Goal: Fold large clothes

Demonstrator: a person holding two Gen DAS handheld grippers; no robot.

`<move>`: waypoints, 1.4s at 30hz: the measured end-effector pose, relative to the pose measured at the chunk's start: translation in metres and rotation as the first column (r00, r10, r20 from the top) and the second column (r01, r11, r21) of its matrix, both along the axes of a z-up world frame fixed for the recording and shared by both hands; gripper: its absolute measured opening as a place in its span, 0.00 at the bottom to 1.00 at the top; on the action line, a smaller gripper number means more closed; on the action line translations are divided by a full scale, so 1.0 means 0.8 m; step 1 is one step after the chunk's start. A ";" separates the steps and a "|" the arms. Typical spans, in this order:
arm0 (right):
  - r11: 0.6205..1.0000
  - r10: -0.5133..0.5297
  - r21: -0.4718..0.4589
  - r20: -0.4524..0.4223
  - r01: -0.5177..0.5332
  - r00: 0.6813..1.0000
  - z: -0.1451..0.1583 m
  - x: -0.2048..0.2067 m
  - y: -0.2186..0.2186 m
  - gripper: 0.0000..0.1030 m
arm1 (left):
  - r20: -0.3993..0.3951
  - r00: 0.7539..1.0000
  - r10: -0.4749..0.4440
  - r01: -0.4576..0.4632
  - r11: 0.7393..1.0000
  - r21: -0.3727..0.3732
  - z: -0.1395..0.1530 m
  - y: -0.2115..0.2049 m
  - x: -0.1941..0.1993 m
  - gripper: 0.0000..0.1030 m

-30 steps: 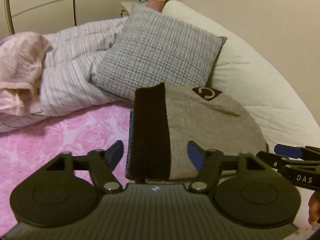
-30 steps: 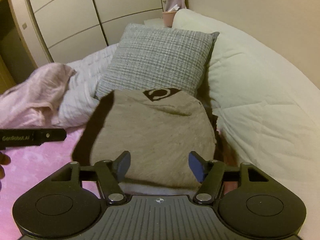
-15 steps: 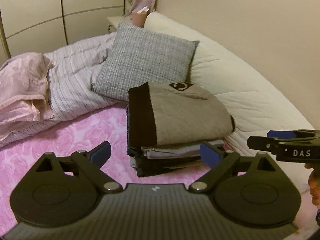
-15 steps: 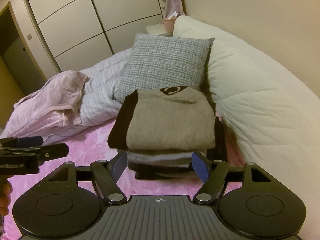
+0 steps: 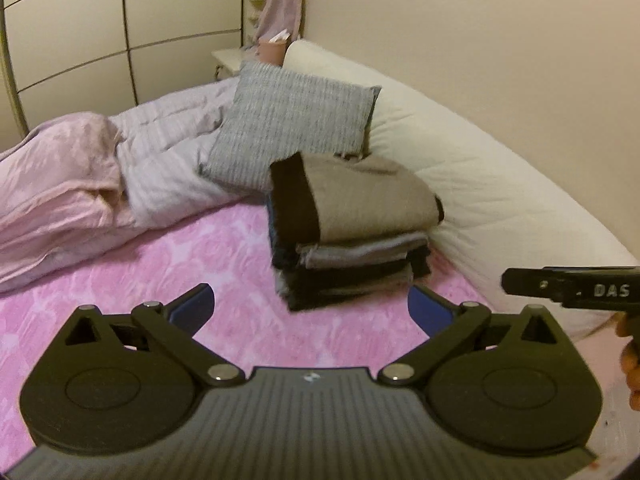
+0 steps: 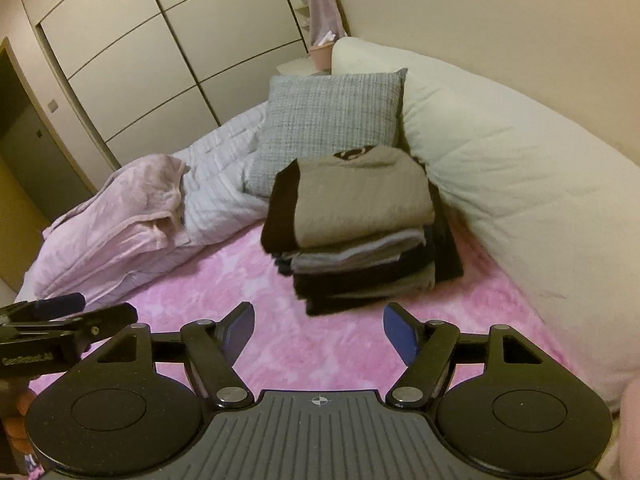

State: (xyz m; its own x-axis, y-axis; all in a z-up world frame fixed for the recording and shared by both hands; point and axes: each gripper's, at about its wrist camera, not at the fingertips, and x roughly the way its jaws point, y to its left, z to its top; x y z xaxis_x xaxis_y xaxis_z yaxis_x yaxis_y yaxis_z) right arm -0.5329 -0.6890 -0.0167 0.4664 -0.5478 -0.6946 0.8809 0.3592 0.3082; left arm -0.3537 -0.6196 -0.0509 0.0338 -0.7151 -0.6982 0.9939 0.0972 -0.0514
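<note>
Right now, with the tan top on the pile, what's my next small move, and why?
Probably swing both tongs toward the pink garment heaped on the left: left tongs and right tongs are open and empty, and the stack looks finished.

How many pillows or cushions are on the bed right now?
2. A grey woven cushion stands propped behind the stack of folded clothes; a long cream pillow runs along the wall beside it. Others may be hidden under the bedding.
</note>
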 end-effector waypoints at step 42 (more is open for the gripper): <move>0.996 0.093 -0.006 -0.065 -0.093 0.994 0.008 -0.089 0.099 0.67 | -0.015 1.000 0.007 -0.006 0.999 0.047 0.002 0.093 -0.115 0.98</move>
State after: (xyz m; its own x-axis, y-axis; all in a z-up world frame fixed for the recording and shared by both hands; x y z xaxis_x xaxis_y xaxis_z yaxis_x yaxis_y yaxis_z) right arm -0.6039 -0.6094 -0.0103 0.4699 -0.5104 -0.7202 0.8616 0.4428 0.2483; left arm -0.4460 -0.5454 -0.0491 0.0274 -0.6809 -0.7318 0.9924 0.1062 -0.0618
